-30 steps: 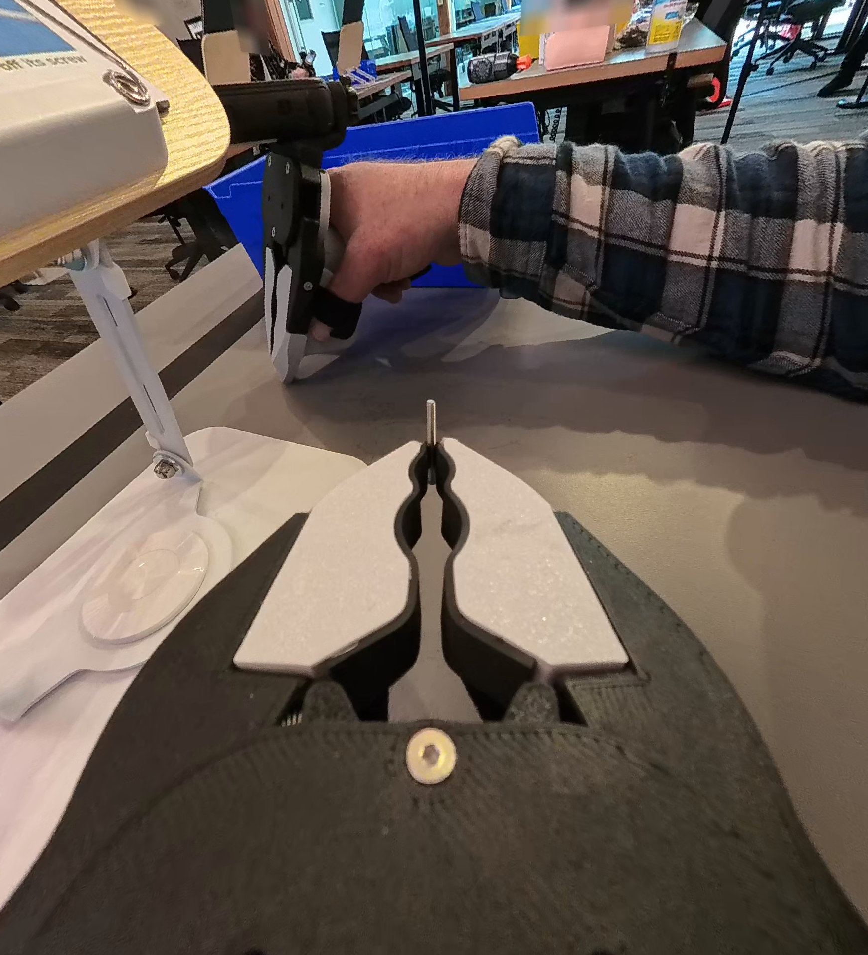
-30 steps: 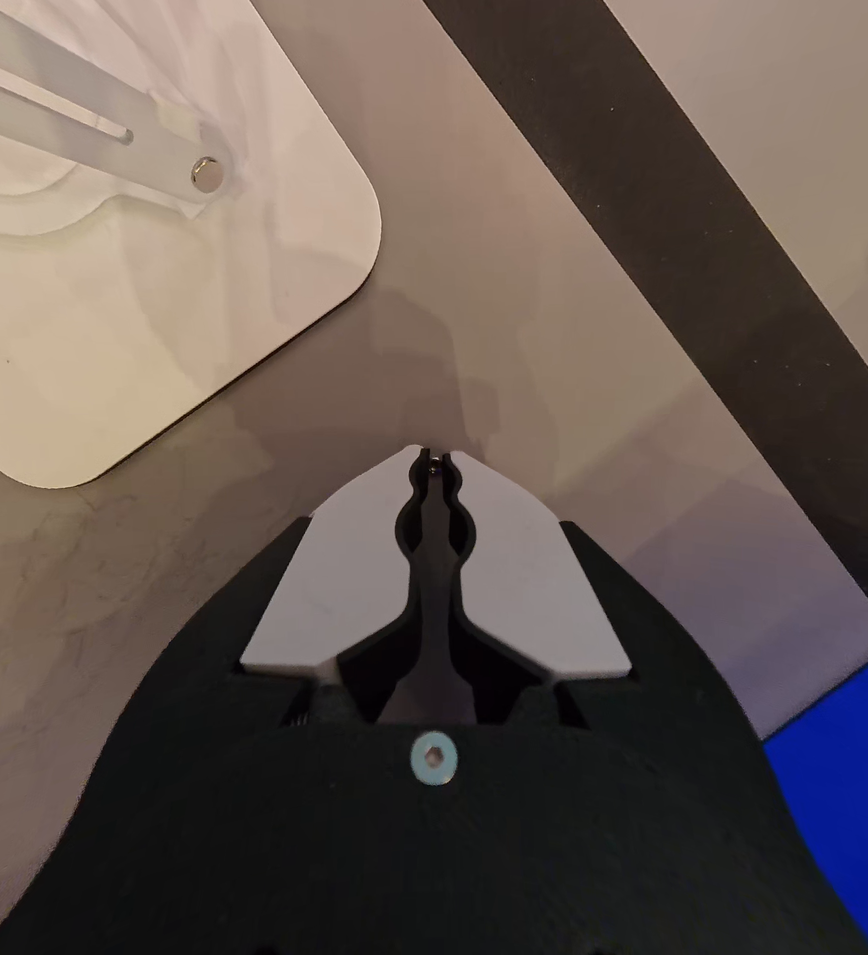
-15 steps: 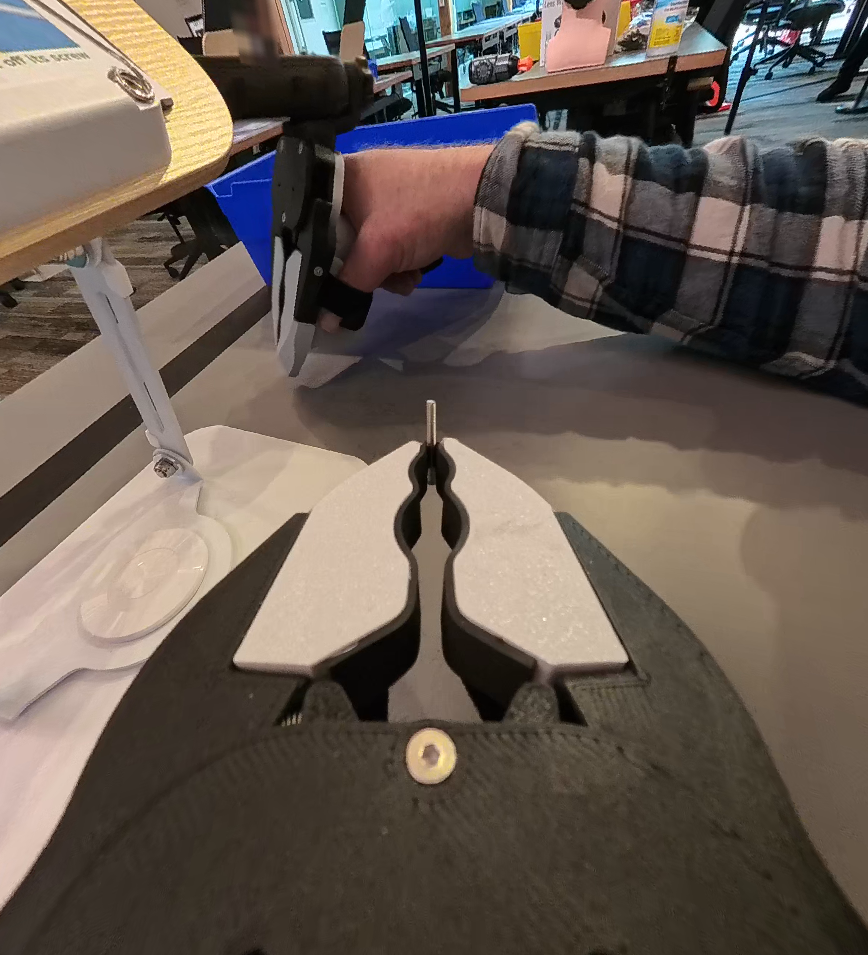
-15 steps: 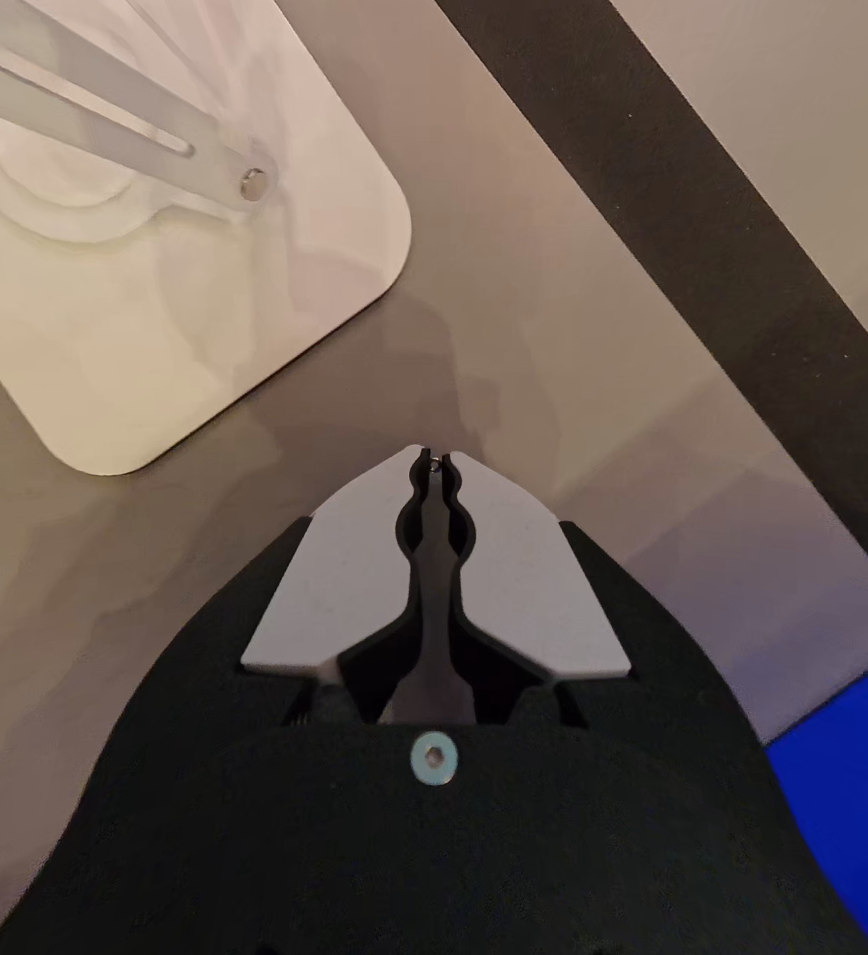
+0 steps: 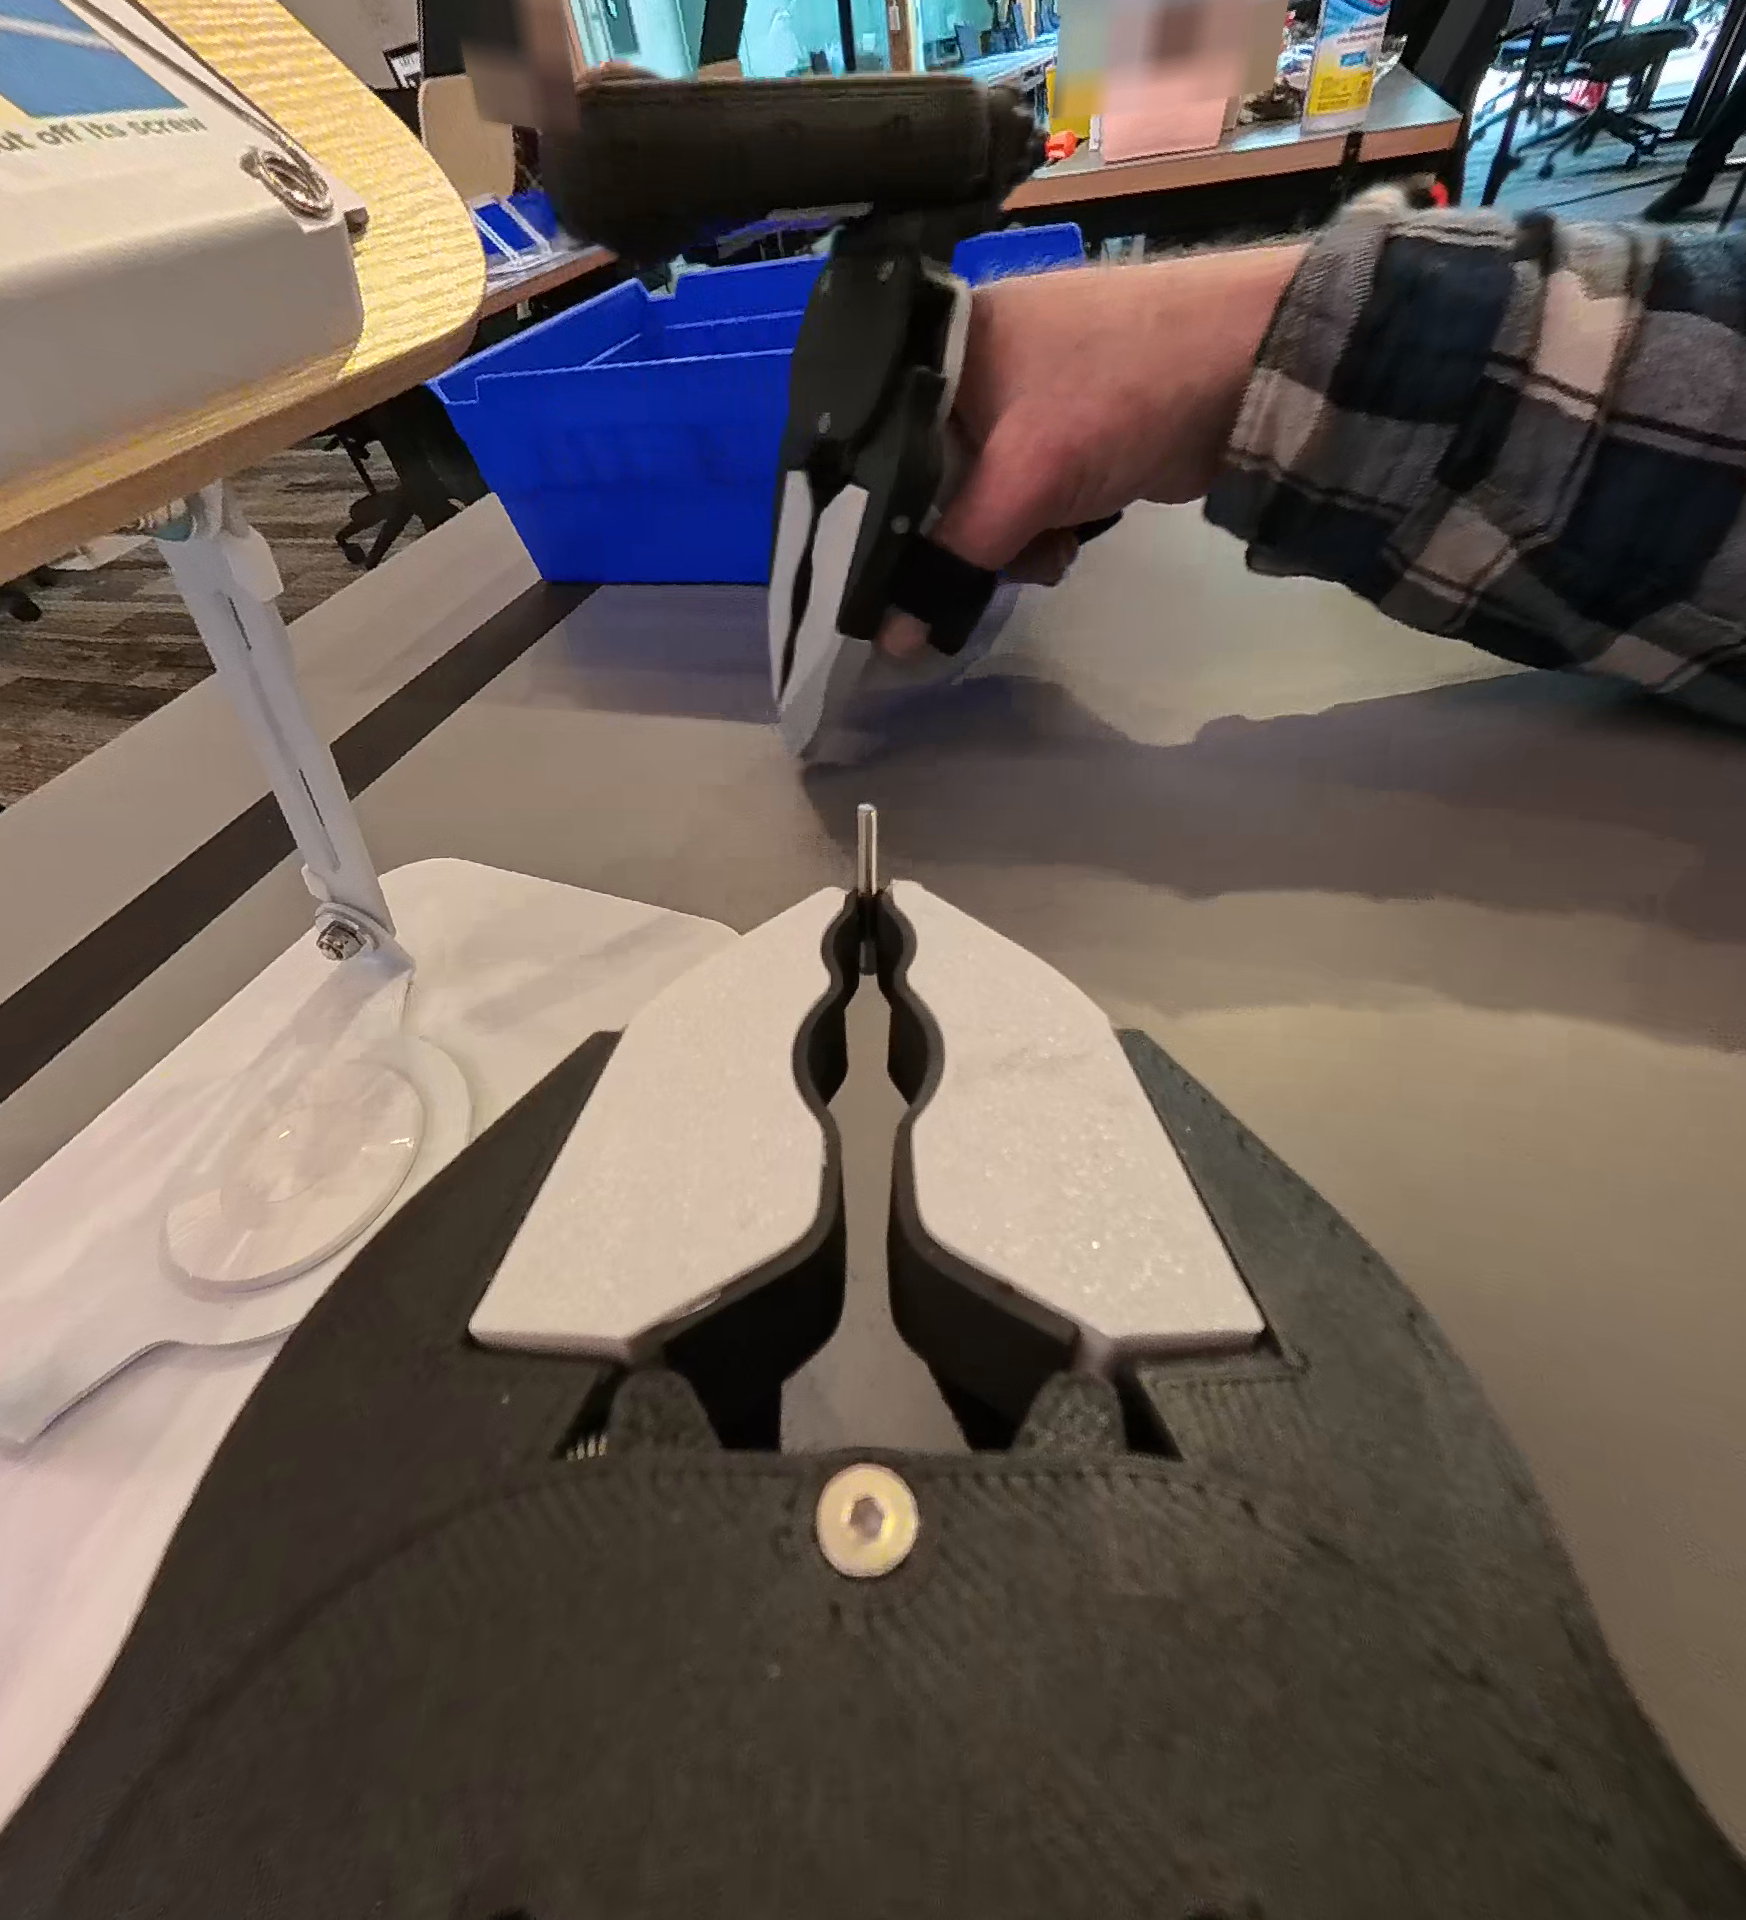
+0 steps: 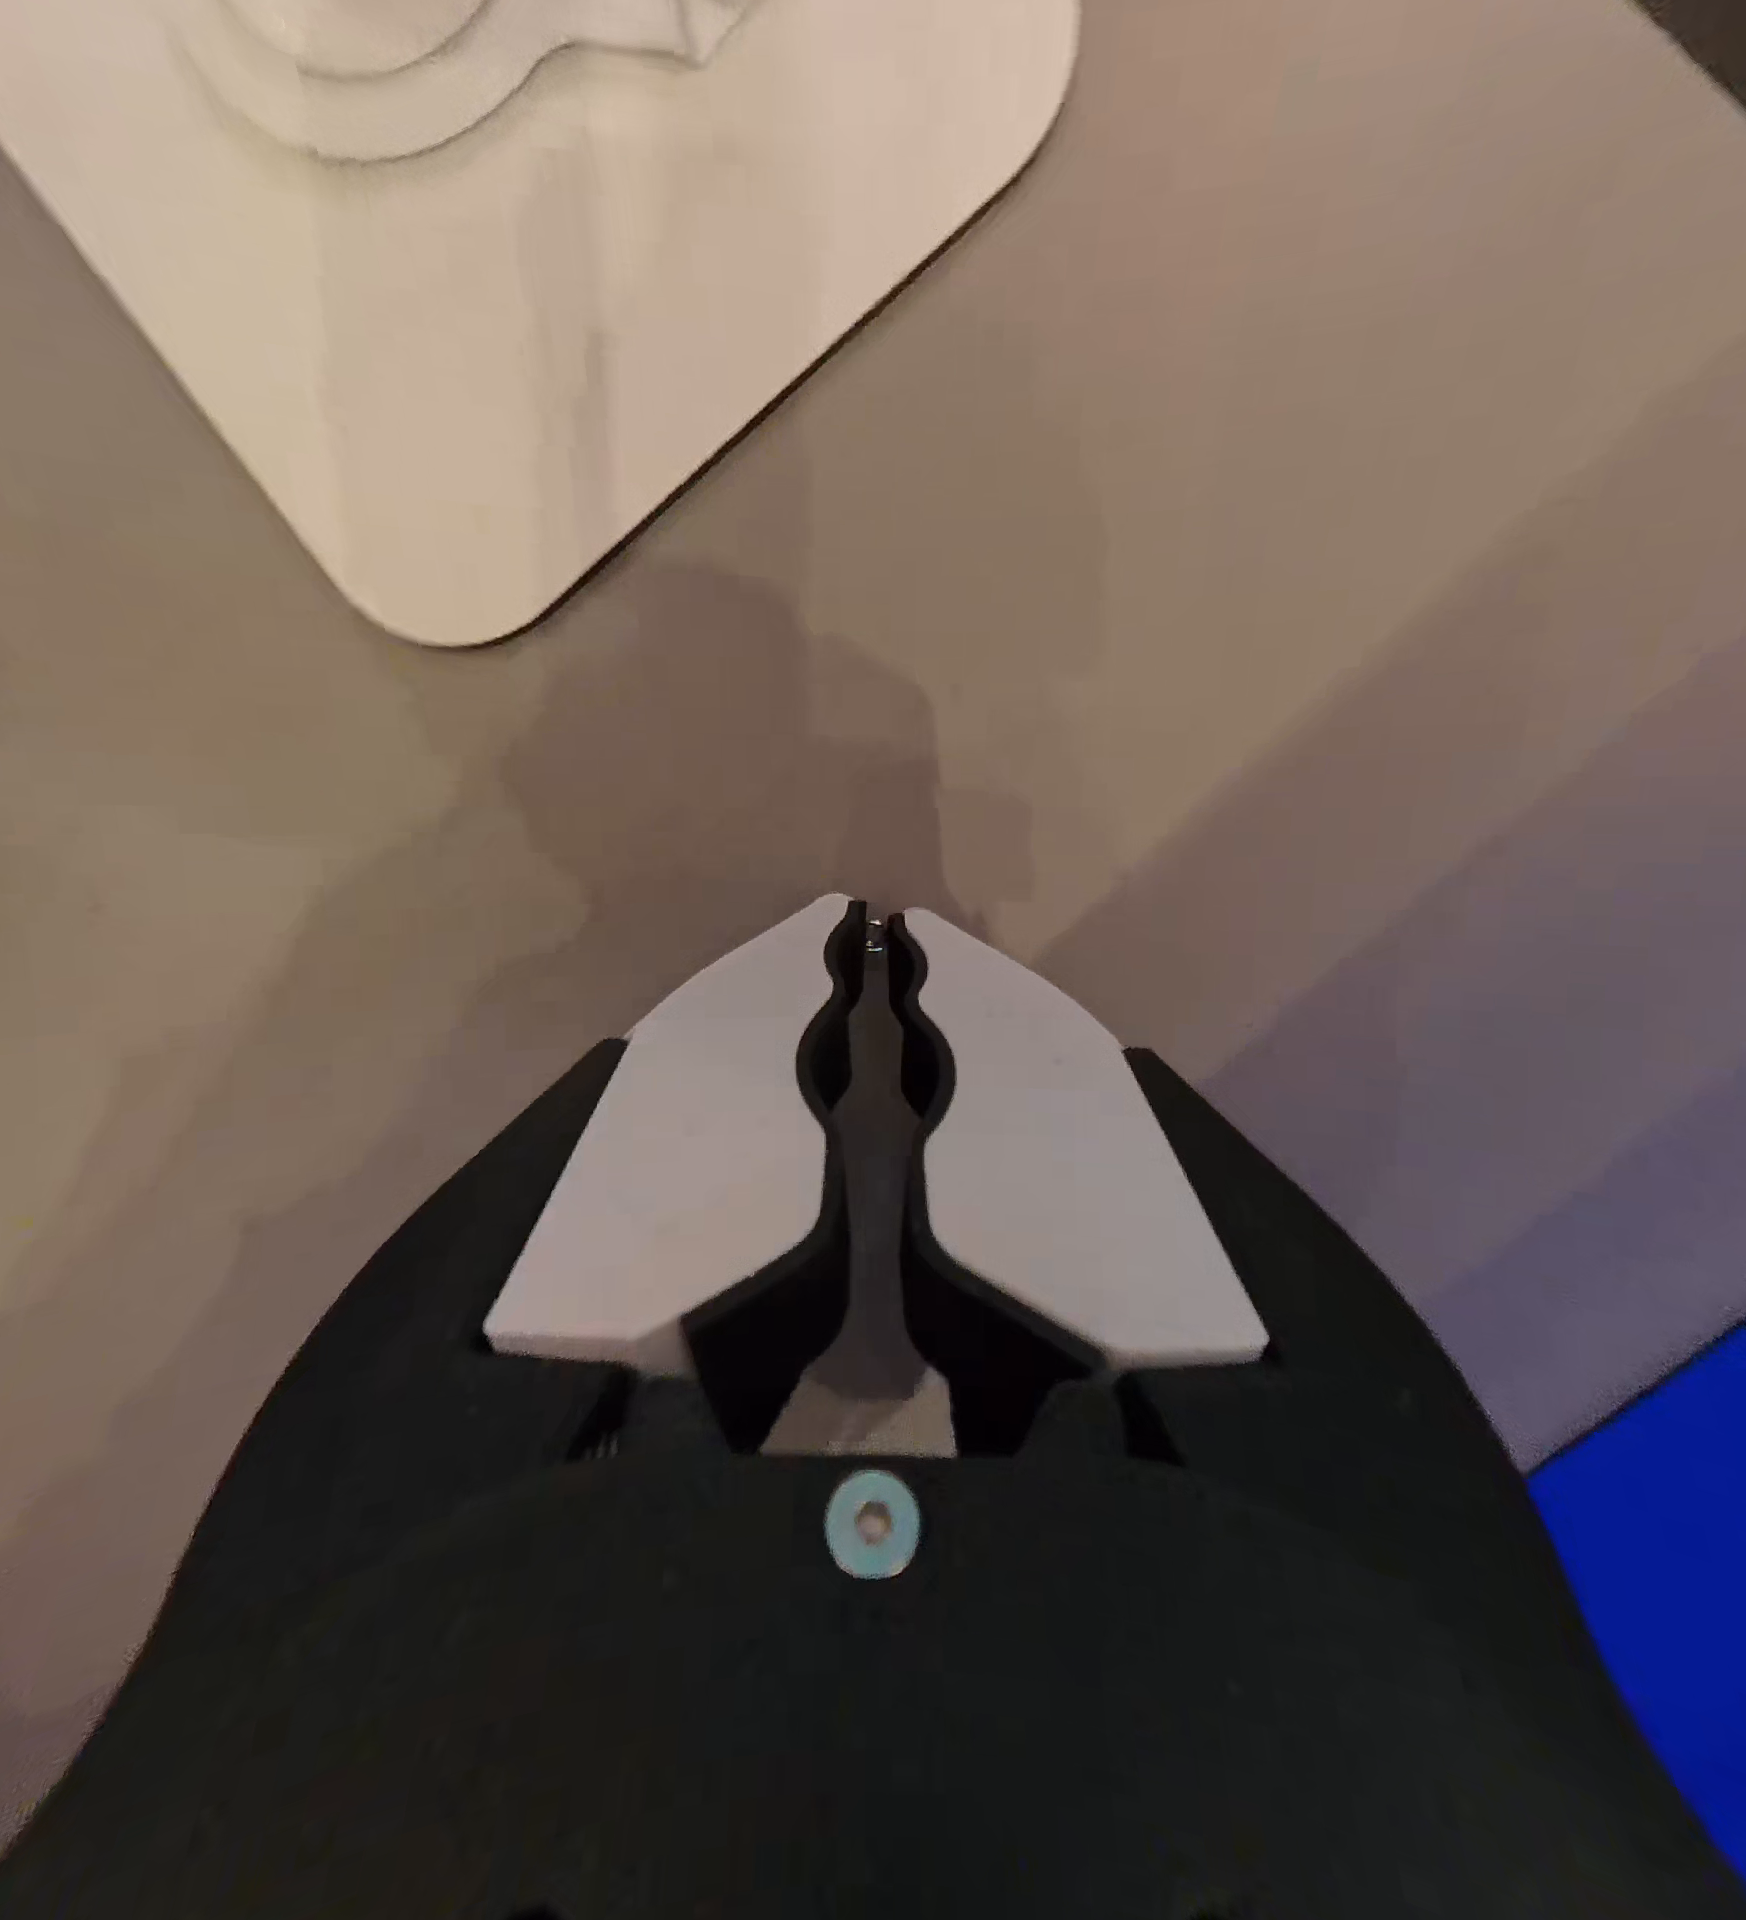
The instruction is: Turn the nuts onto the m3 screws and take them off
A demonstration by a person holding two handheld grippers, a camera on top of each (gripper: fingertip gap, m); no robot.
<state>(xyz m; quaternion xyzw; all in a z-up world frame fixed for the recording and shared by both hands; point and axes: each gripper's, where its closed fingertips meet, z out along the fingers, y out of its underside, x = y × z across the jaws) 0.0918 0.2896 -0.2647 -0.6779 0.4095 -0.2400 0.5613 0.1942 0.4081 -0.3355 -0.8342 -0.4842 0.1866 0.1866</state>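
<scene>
My left gripper [image 5: 866,902] is shut on a thin metal screw [image 5: 866,847], whose shaft sticks out forward past the fingertips, low over the grey table [image 5: 1368,1039]. My right gripper [image 6: 874,920] is shut on a small metal nut [image 6: 875,938] pinched at the very tips. In the left wrist view the right gripper [image 5: 801,717] points down at the table, just beyond the screw's free end and a little to its left. A hand [image 5: 1087,416] in a plaid sleeve holds it.
A white base plate [image 5: 536,935] with a slanted white stand arm [image 5: 277,717] lies to the left and carries a wooden board [image 5: 401,208] with a white box [image 5: 121,291]. The plate also shows in the right wrist view [image 6: 536,312]. A blue bin [image 5: 640,447] stands behind. Left tips to right tips: about 20 cm.
The right gripper has moved right and nearer to the screw's tip, still holding the nut. The left gripper and its screw have stayed put.
</scene>
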